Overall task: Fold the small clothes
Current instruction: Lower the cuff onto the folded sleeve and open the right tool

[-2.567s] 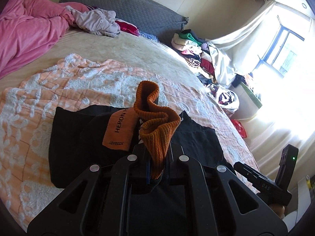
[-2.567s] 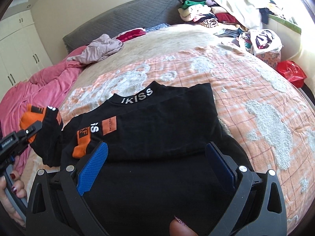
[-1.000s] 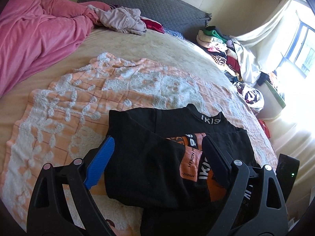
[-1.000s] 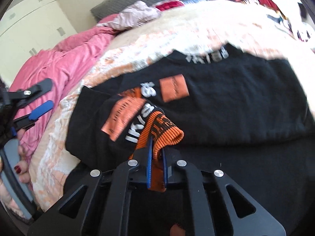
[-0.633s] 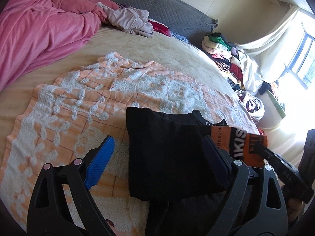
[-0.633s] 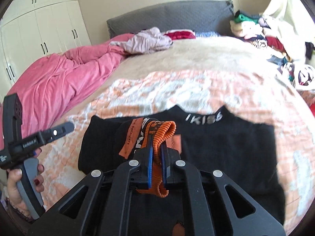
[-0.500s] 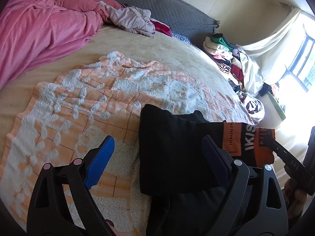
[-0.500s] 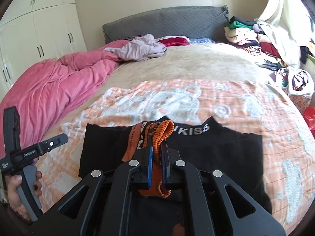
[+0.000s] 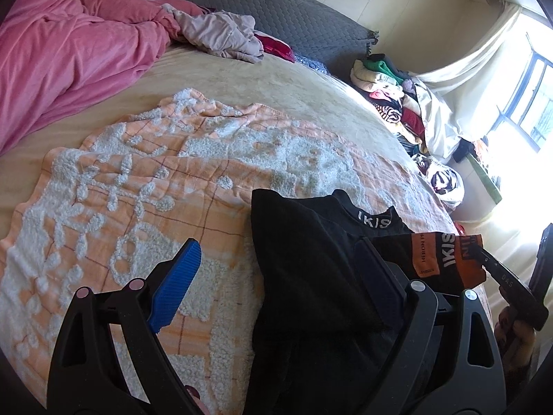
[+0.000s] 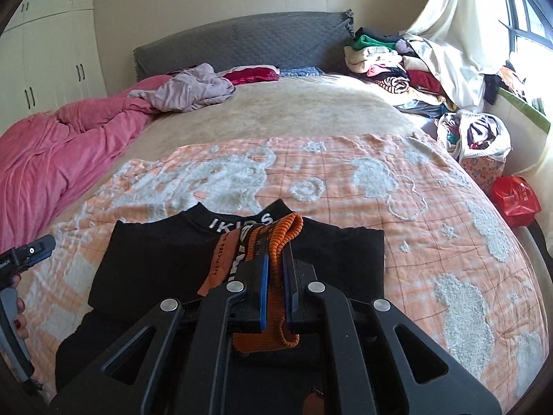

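A small black top point(image 10: 155, 259) with a white-lettered collar lies on an orange and white blanket point(image 10: 397, 190) on the bed. My right gripper point(image 10: 274, 263) is shut on the top's orange ribbed sleeve cuff point(image 10: 276, 242) and holds the sleeve across the body. In the left wrist view the sleeve point(image 9: 446, 256) hangs stretched rightward from the right gripper point(image 9: 480, 252). My left gripper point(image 9: 276, 263) is open and empty, low over the top's point(image 9: 304, 269) left edge.
A pink duvet point(image 9: 69, 55) lies at the left of the bed. A lilac garment point(image 10: 190, 91) lies near the grey headboard point(image 10: 242, 45). Piled clothes point(image 10: 390, 58) and a full bag point(image 10: 473, 135) are at the right. A red bag point(image 10: 515, 200) lies beside the bed.
My left gripper let go of the orange cuff and opened. My right gripper closed on the cuff and pulled the sleeve rightward across the top, rising and drawing back.
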Action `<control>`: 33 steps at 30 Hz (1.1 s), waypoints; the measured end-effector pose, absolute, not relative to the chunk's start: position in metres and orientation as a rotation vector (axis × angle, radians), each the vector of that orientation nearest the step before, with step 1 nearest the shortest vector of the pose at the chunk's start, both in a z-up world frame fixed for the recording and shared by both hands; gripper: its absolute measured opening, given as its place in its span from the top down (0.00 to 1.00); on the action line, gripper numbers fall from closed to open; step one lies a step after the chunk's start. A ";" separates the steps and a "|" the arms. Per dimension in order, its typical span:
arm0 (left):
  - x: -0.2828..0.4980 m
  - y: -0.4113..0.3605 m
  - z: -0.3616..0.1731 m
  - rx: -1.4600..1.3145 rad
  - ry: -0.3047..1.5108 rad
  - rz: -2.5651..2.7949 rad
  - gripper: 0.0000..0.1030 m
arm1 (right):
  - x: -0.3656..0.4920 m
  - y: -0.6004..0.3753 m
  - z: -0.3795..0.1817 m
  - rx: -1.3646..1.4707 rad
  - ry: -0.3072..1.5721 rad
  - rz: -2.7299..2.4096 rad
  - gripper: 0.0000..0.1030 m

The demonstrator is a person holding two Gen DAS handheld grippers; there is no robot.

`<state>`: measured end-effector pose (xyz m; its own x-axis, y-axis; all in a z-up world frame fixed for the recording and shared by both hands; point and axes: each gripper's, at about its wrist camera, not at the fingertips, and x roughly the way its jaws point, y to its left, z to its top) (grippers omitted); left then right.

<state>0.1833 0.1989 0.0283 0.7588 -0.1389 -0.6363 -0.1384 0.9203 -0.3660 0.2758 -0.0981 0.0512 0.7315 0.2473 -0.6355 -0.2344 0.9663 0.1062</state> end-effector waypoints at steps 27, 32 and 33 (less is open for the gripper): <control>0.232 0.119 -0.043 -0.180 0.959 -0.123 0.27 | 0.278 -0.125 0.016 0.040 0.808 0.106 0.84; 0.230 0.115 -0.044 -0.159 0.969 -0.112 0.26 | 0.276 -0.104 0.002 0.003 0.856 0.173 0.76; 0.229 0.115 -0.044 -0.156 0.972 -0.112 0.26 | 0.275 -0.097 0.000 -0.015 0.862 0.193 0.76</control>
